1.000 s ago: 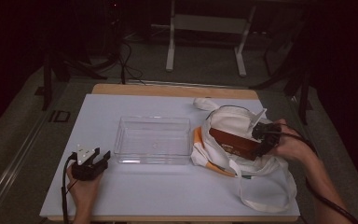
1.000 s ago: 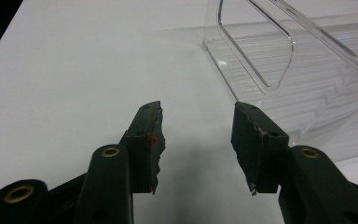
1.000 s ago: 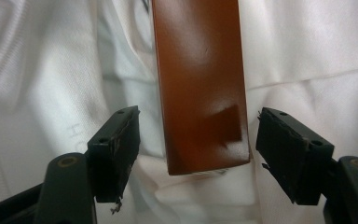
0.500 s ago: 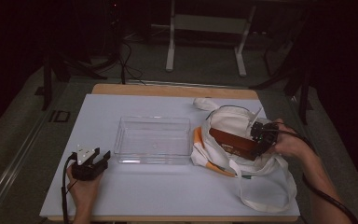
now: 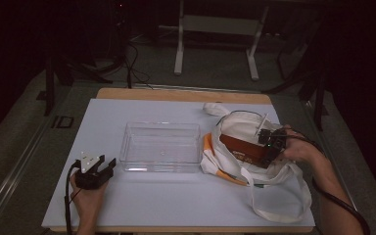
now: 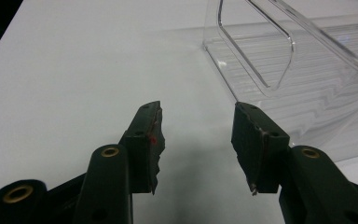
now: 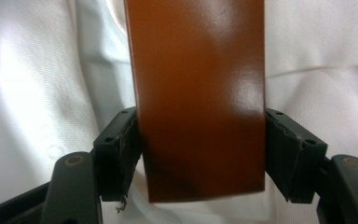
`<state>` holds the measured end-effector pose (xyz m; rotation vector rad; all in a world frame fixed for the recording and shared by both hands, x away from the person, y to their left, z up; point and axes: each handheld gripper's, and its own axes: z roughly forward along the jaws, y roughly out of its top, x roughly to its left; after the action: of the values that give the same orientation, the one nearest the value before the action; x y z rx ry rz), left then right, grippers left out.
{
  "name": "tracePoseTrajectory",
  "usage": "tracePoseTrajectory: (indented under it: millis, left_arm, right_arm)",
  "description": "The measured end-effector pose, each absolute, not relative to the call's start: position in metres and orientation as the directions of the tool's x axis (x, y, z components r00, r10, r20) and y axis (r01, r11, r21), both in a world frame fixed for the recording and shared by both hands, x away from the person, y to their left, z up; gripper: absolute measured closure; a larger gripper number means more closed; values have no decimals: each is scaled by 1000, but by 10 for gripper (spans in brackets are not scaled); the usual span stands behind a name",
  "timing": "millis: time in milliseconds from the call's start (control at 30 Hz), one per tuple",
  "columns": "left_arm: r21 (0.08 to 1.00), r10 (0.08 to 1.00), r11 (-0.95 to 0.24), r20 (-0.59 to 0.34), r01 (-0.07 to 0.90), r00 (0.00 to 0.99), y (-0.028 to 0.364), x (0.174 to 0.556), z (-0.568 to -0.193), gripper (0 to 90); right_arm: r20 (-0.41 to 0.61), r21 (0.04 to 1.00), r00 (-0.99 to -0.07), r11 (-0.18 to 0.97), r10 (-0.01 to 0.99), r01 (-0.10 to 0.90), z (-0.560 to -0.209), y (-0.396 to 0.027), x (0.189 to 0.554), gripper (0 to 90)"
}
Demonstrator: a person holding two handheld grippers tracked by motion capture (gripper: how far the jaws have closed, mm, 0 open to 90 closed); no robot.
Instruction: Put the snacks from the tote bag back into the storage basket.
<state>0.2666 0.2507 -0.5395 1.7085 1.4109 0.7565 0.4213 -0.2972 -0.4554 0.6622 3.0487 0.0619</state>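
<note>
Brown box sits in the mouth of the white tote bag at the right side of the table, lying lengthwise on the cloth with one end toward my right gripper. In the right gripper view that end stands squarely between the two black jaws, which have just been closing in on it; both pads look to be meeting the glossy sides, with at most a hairline of white cloth showing at the right one, so I read this as a grip just being made on the box. I come at it end-on because the long faces are too broad to span, while the narrow width fits the jaws (only just).

My left gripper rests low on the white table cover, near the front left corner of the clear plastic bin. Its fingers stand wide apart with nothing between them, the bin wall off to one side of them. I judge it is parked there to be out of the way, yet close enough to steady the bin if needed.

An orange strip lies along the bag's left edge, just beside the bin. The bin is bare inside, so I take it as the likely place for the box.
</note>
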Motion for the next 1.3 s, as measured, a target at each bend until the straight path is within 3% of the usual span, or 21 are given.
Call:
tracePoseTrajectory:
  millis: [800, 1300]
  left_arm:
    - [855, 978, -80, -32, 513, 207, 251, 266, -540, 530]
    - [855, 978, -79, -33, 513, 206, 251, 267, -540, 530]
  right_arm:
    - [27, -10, -912, 912, 410, 410, -482, -293, 426, 379]
    - [69, -16, -921, 923, 384, 384, -477, -293, 425, 427]
